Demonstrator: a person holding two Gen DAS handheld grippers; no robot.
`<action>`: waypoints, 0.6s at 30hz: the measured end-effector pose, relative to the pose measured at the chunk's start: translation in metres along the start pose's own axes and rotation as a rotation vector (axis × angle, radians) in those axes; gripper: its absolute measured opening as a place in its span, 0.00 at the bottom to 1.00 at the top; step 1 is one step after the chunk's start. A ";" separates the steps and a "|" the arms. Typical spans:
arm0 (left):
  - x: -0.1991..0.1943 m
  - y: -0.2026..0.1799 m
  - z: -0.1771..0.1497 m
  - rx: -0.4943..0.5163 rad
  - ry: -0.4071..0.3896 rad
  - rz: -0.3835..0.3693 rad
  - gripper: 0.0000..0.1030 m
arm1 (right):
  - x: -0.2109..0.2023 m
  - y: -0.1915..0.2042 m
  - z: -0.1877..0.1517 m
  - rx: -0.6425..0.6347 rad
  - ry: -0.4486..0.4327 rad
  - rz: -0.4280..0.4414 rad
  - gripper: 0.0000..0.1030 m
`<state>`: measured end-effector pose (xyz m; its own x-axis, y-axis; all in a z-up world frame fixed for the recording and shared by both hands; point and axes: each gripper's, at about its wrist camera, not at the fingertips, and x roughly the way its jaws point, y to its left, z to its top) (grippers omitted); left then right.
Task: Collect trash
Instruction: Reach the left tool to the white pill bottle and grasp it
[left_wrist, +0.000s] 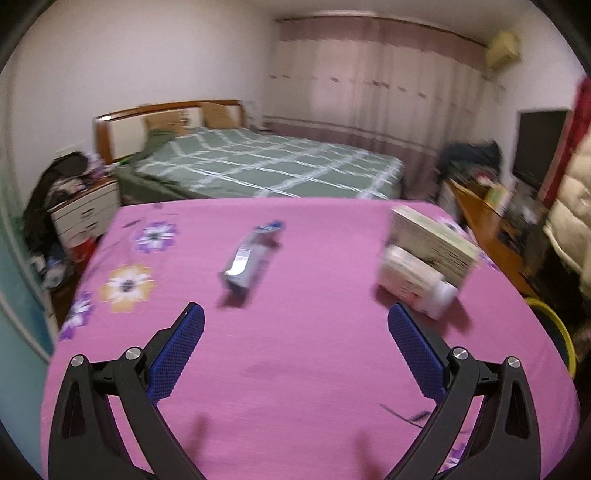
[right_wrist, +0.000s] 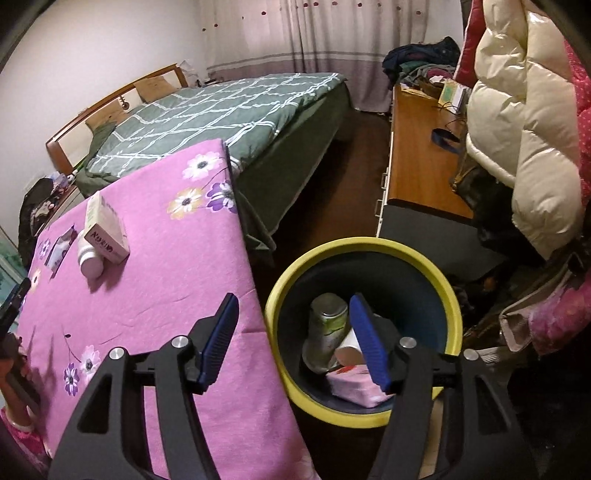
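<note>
We see three pieces of trash on the pink, flower-printed cloth that covers the table. A flattened silver tube with a blue end lies near the middle, its long axis running away from the left camera, blue end pointing toward the far edge. To its right a rectangular cardboard box stands on one long side, and a white plastic bottle lies on its side touching the box, cap end toward the near right.

The left gripper hangs above the cloth with its ribbed blue pads spread wide and nothing between them; the tube sits beyond the tips.

The right wrist view shows what the left barely catches: a round bin with a yellow rim and dark blue inner wall, standing on the dark floor just beside the table edge. Inside lie a greenish metal can, a white paper cup and a pink soft packet. The right gripper hovers over the table edge and the bin, fingers apart, gripping nothing. There the box and bottle appear on the cloth's far left.

Behind, a bed with a green checked cover, a wooden desk and a cream puffy jacket.
</note>
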<state>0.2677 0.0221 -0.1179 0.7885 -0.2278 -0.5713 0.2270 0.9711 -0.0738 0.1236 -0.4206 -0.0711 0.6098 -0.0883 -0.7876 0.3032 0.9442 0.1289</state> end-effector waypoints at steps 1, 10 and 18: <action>0.003 -0.011 0.001 0.032 0.019 -0.033 0.95 | 0.001 0.001 0.000 -0.001 0.001 0.005 0.58; 0.032 -0.075 0.024 0.173 0.109 -0.187 0.95 | 0.009 0.010 -0.005 -0.025 0.012 0.064 0.58; 0.084 -0.101 0.037 0.296 0.146 -0.231 0.95 | 0.010 0.012 -0.007 -0.036 0.013 0.097 0.59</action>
<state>0.3326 -0.0976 -0.1283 0.6127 -0.4047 -0.6788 0.5604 0.8281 0.0120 0.1281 -0.4074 -0.0817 0.6257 0.0083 -0.7800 0.2160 0.9590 0.1834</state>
